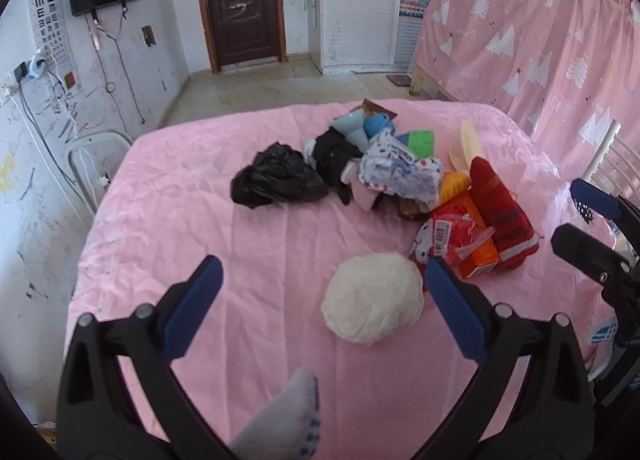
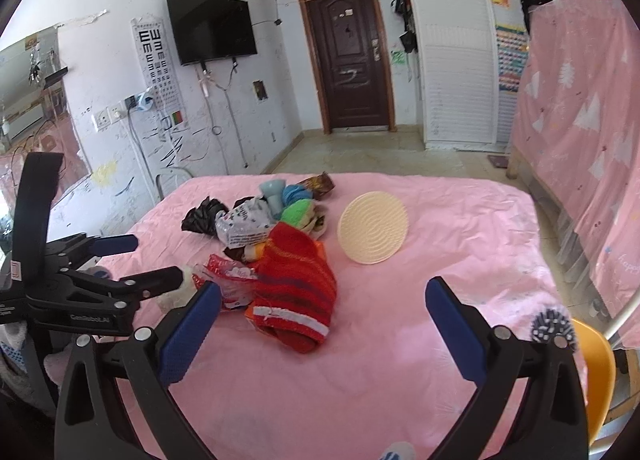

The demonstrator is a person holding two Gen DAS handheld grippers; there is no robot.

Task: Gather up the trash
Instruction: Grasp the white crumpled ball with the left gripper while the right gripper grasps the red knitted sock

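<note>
Now the left gripper (image 1: 324, 302) is held wide open and empty over the white crumpled wad (image 1: 373, 297) near the bed's front edge; it is best straddled squarely, then squeezed gently.

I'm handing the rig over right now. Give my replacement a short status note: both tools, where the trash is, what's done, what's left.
Left tool: open, empty, hovering over the pink bedspread with the white wad lying between its fingers, not gripped.
Right tool: open, empty, hovering near the red knit item.
Trash sits in one pile mid-bed: black plastic bag, printed wrapper, red packet, orange box. The cream round disc lies apart, to the right.
Done: nothing visibly collected.
Left: the whole pile; the white wad looks the nearest first pick.
</note>
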